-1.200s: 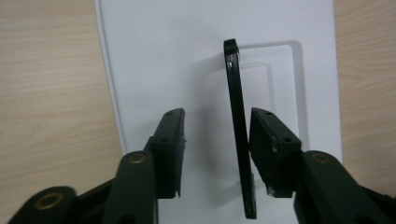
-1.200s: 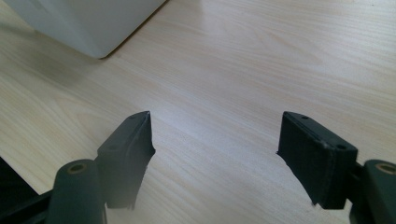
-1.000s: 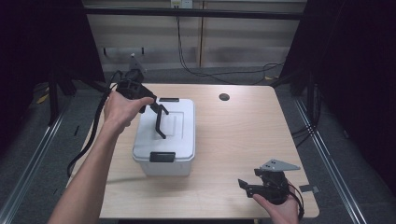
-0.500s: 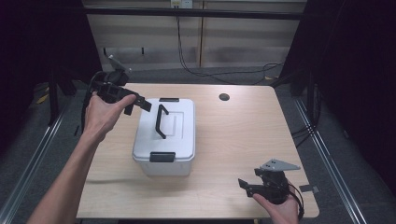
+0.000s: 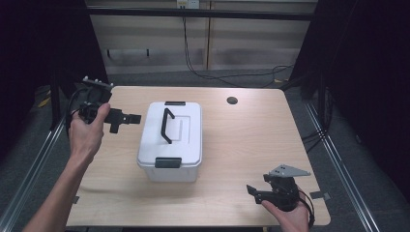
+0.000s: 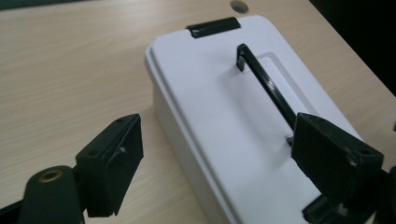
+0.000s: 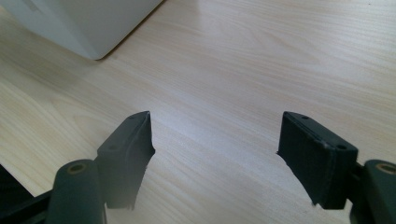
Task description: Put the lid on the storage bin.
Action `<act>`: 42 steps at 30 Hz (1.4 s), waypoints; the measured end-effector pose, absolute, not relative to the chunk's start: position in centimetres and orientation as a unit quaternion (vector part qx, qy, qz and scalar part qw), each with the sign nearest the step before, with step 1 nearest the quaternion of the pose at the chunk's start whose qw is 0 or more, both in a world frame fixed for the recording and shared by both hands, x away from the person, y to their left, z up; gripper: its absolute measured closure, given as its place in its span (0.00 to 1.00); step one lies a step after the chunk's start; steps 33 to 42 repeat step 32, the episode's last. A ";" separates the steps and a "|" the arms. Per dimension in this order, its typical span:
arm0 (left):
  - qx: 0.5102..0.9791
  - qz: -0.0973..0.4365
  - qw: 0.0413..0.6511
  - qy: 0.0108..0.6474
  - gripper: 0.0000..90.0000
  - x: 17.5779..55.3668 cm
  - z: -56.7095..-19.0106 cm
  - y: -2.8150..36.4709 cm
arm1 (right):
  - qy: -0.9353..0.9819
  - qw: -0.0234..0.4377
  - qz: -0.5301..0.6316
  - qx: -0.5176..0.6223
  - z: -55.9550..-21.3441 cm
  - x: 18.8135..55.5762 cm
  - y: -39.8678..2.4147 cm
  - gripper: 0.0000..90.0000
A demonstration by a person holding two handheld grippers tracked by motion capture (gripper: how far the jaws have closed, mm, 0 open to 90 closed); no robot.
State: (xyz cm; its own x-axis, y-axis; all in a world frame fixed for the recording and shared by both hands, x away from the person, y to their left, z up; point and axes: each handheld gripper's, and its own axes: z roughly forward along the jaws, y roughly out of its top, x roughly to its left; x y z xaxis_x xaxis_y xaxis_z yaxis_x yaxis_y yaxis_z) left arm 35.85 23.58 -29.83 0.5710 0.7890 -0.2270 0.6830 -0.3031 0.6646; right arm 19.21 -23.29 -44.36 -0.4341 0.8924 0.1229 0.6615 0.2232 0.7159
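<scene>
White lidded box (image 5: 170, 141) sits mid-table (image 5: 251, 145), left of centre; black handle (image 5: 166, 124) standing up, black latches at near and far ends. Left gripper (image 5: 137, 117) just left of box, jaws just opened wide, empty. Right gripper (image 5: 250, 191) at near right, released, empty. Box long axis runs near-far.

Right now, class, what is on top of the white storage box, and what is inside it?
On the white storage box lid lie a black carry handle and two black latches, far and near. The lid is shut and opaque, so its contents cannot be seen.
</scene>
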 end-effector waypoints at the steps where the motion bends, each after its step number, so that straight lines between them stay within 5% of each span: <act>1: 0.811 0.068 0.368 0.450 0.18 35.6 -30.3 23.7 | 0.765 0.160 0.363 0.507 -44.4 19.3 -23.3 0.29; 28: 0.807 0.085 0.385 0.440 0.21 28.6 -41.2 29.3 | 0.751 0.172 0.367 0.522 -44.5 19.3 -23.5 0.29; 42: 0.805 0.093 0.388 0.439 0.20 28.4 -41.7 29.9 | 0.748 0.175 0.369 0.523 -45.1 19.7 -23.4 0.28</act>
